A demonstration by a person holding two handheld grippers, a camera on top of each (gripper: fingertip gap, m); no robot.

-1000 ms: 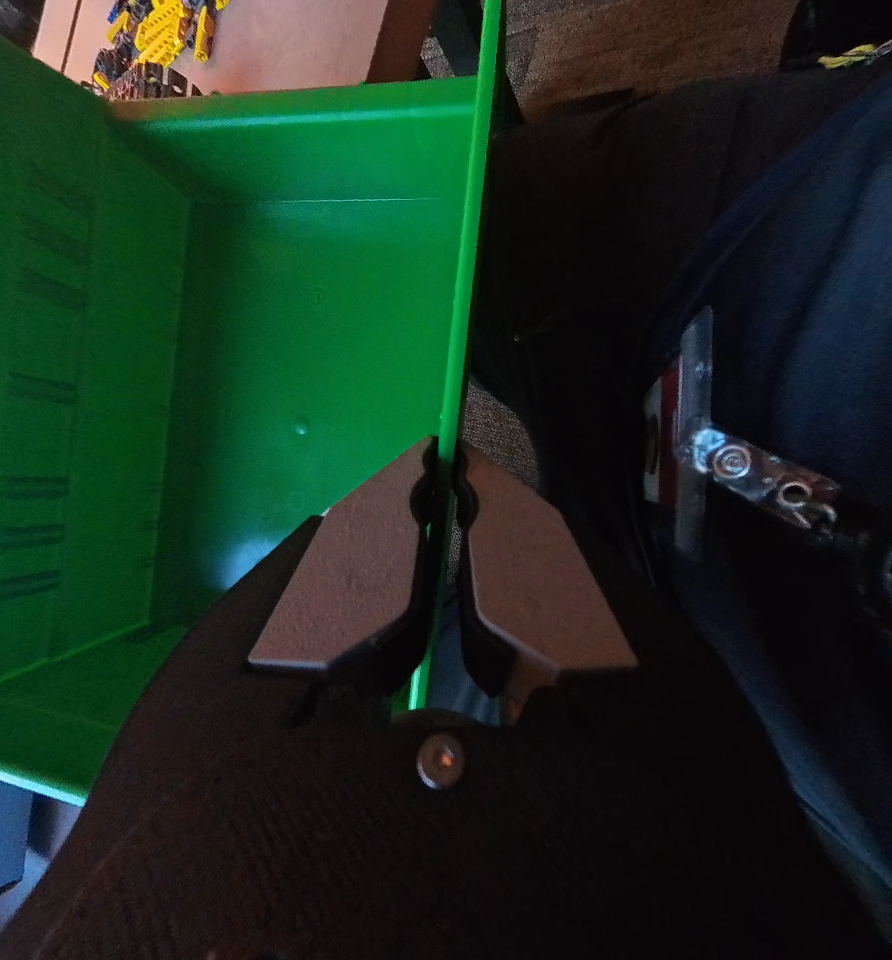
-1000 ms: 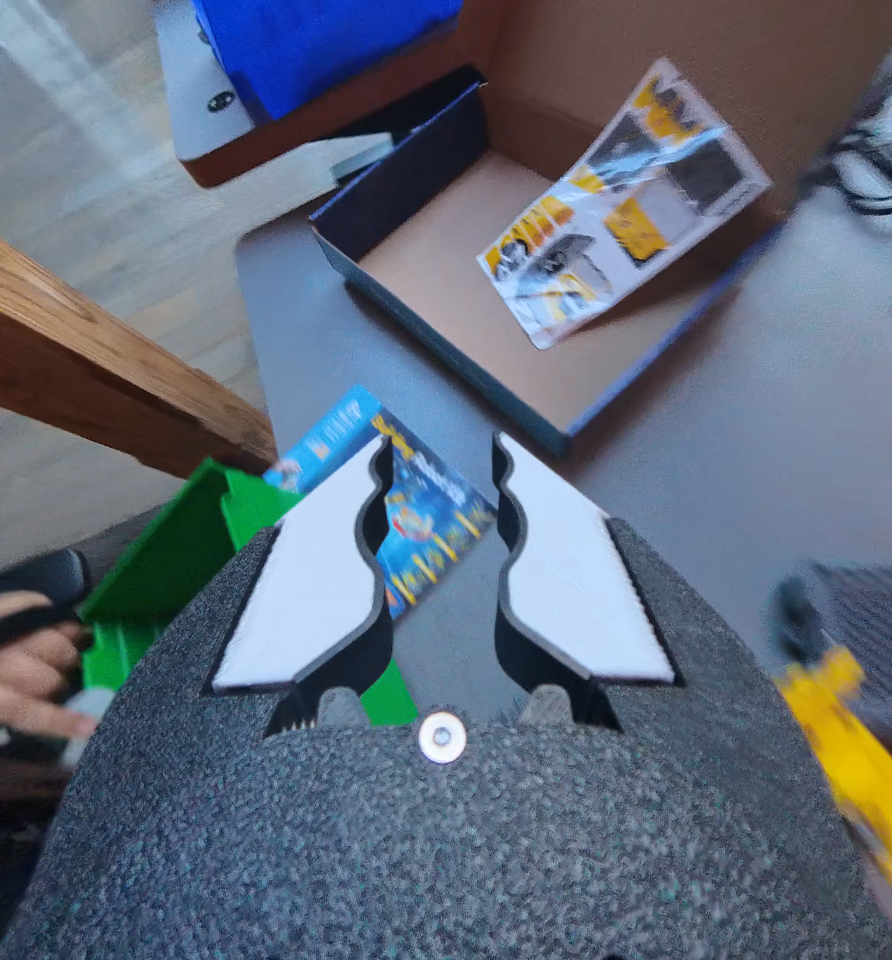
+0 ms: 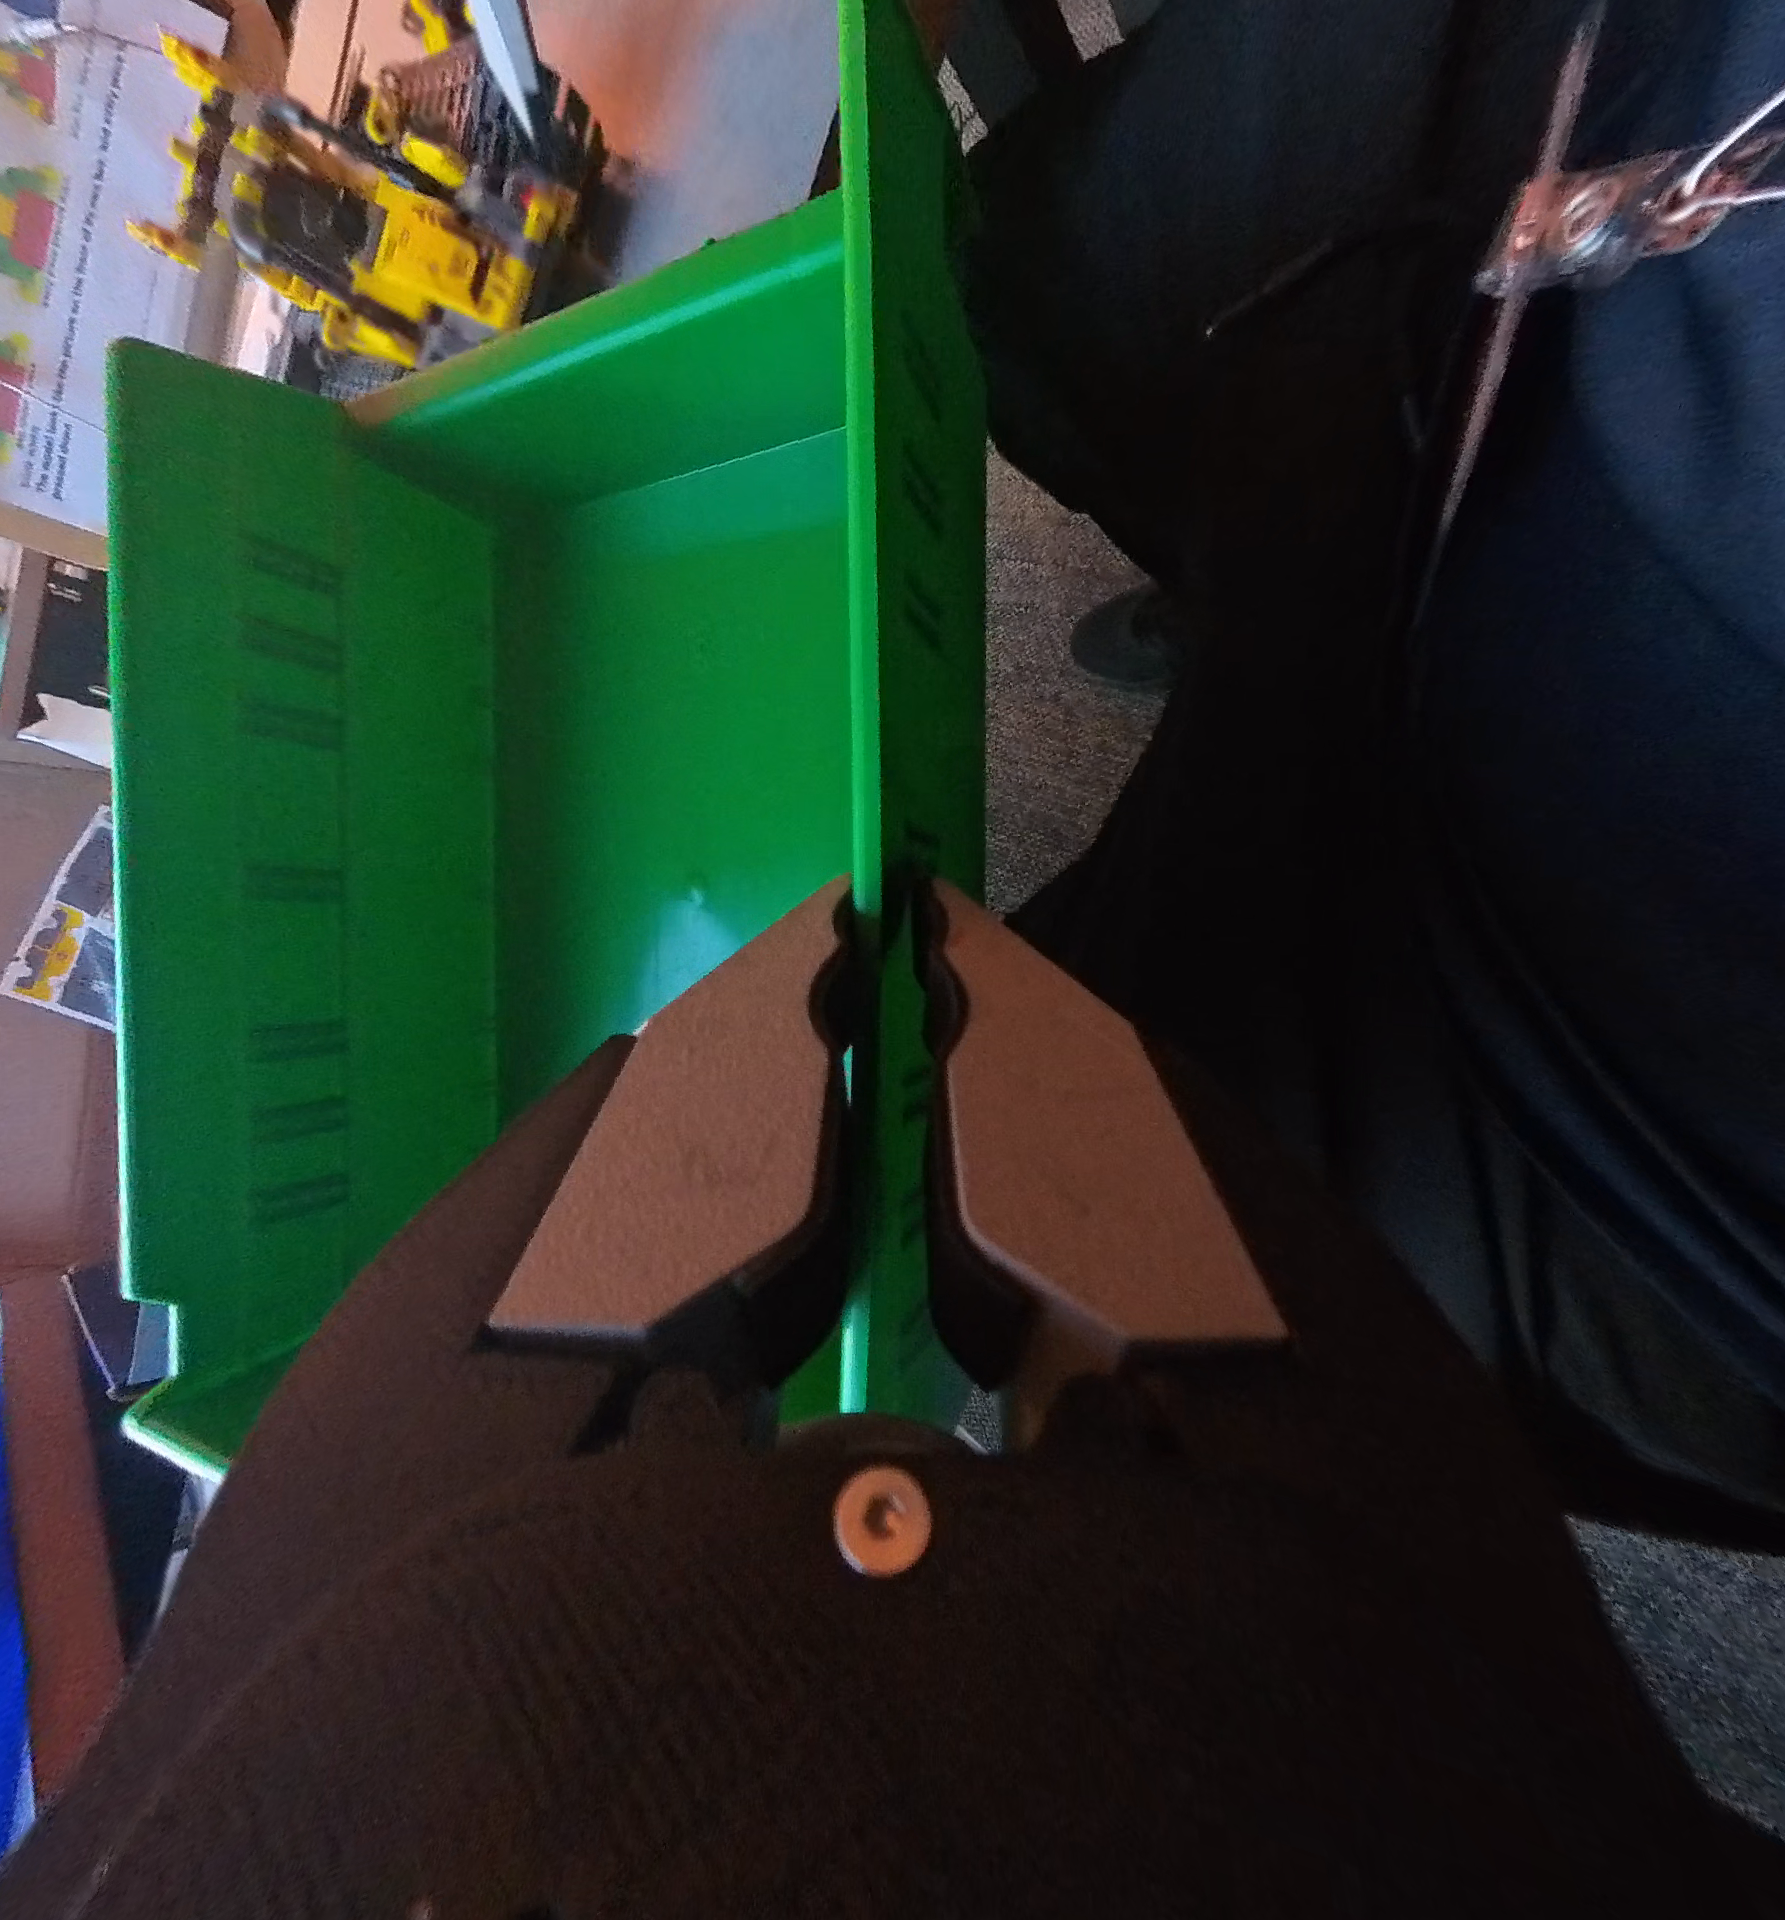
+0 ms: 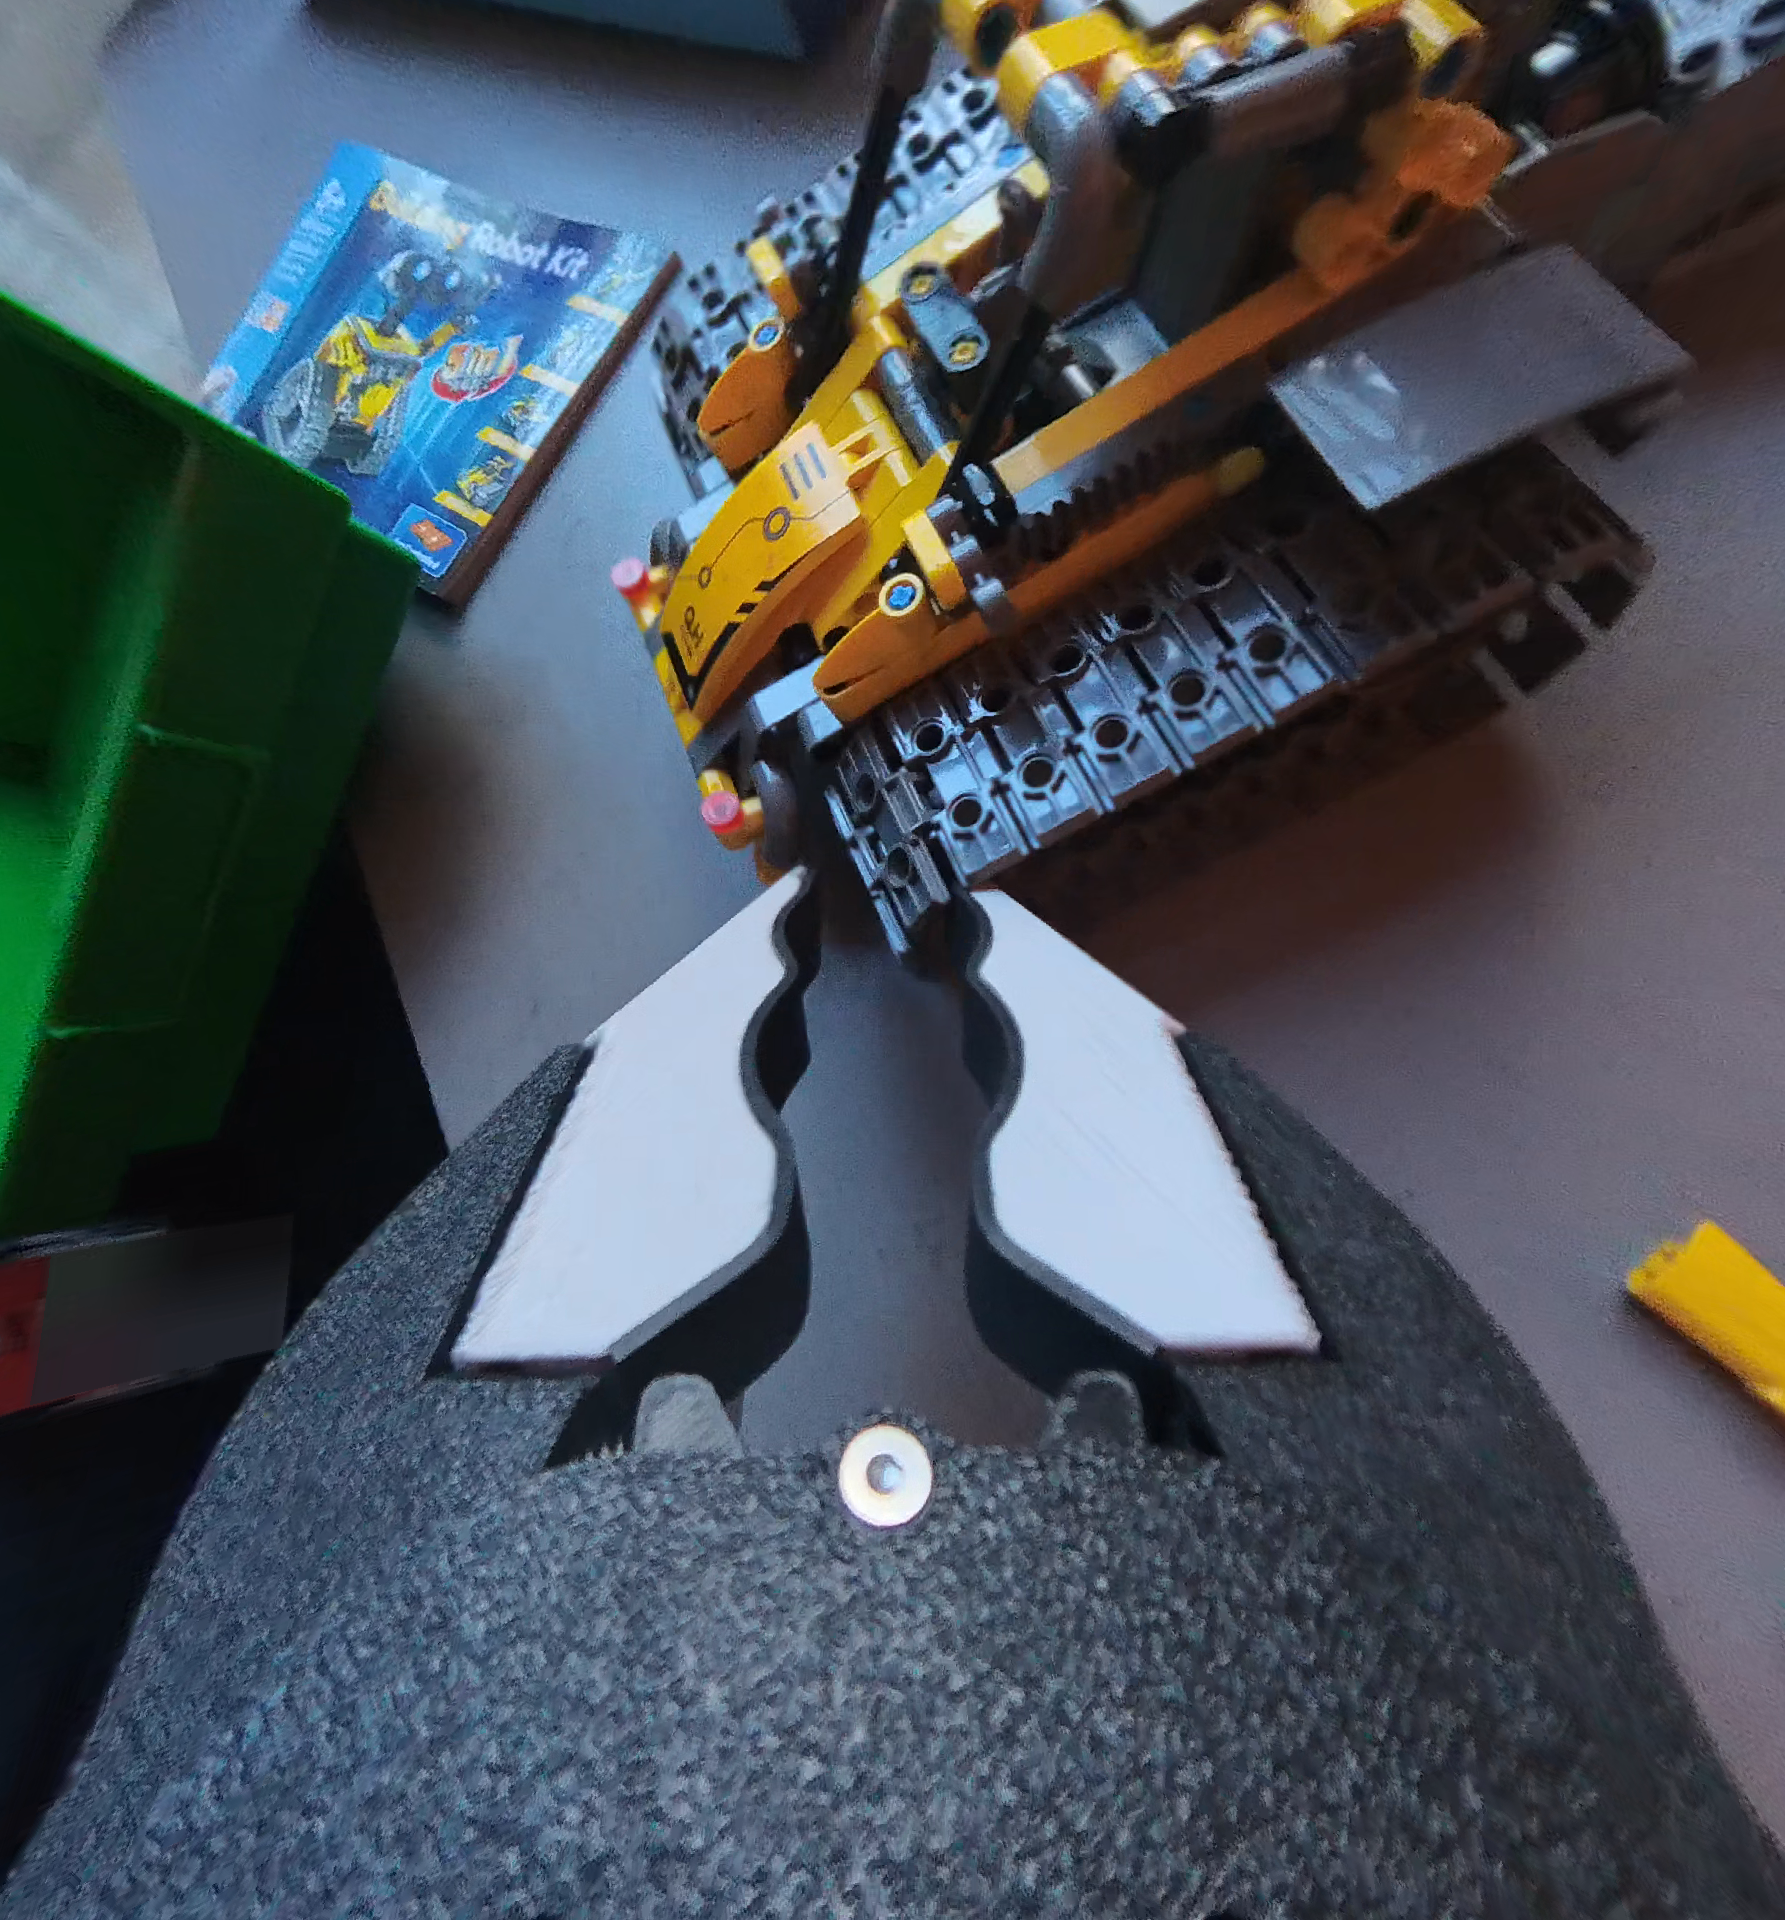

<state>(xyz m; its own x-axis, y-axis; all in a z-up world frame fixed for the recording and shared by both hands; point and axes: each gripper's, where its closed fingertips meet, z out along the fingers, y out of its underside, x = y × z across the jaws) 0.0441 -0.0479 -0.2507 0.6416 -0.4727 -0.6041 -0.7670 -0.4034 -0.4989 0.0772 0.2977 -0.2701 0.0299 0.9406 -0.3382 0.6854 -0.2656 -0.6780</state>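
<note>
My left gripper [image 3: 886, 914] is shut on the thin side wall of a green plastic bin [image 3: 659, 707], which is held tipped on its side and looks empty. The bin also shows at the left of the right wrist view [image 4: 119, 727]. My right gripper [image 4: 883, 899] is open and empty, its tips just in front of the grey track end of a yellow and grey brick-built tracked vehicle [image 4: 1075, 540] on the dark table. The same vehicle shows far off in the left wrist view [image 3: 368, 239].
A blue booklet [image 4: 431, 364] lies on the table [image 4: 1490, 1039] between bin and vehicle. Loose yellow pieces [image 4: 1750, 1340] lie at the right. A person in dark clothes [image 3: 1490, 727] with a badge clip is close on the right. A brown cardboard box [image 3: 5, 987] stands left. There is about 35 cm between the tips of the two grippers.
My right gripper has swung from the booklet and cardboard box over to the tracked vehicle. My left gripper still holds the bin wall, and the bin has turned so more of the table shows.
</note>
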